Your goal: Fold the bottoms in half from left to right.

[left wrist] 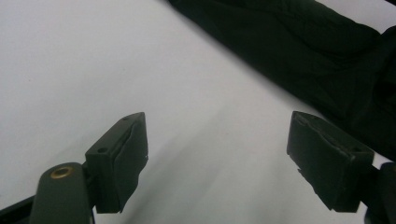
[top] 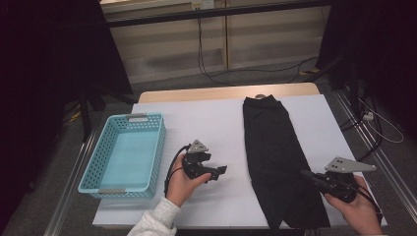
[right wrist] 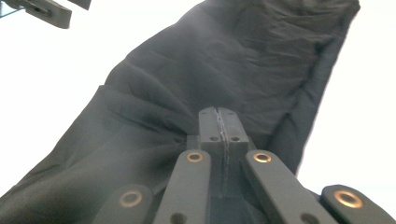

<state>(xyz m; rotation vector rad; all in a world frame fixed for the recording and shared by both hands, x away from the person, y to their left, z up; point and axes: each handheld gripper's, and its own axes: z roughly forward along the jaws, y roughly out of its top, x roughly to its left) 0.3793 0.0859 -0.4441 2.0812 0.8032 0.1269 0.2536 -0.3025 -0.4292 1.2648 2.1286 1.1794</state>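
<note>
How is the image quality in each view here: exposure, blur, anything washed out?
High view: dim, the surroundings nearly black, the black garment showing few folds, the blue basket clear. Left gripper view: soft, with the white table cover evenly grey and the garment's edge blurred. Right gripper view: the cover is blown out to white, while the garment's creases read well around the right gripper, shut on the cloth.

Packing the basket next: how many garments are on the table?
1: a black garment lying lengthwise on the table's right half, its near end pinched by the right gripper.
</note>
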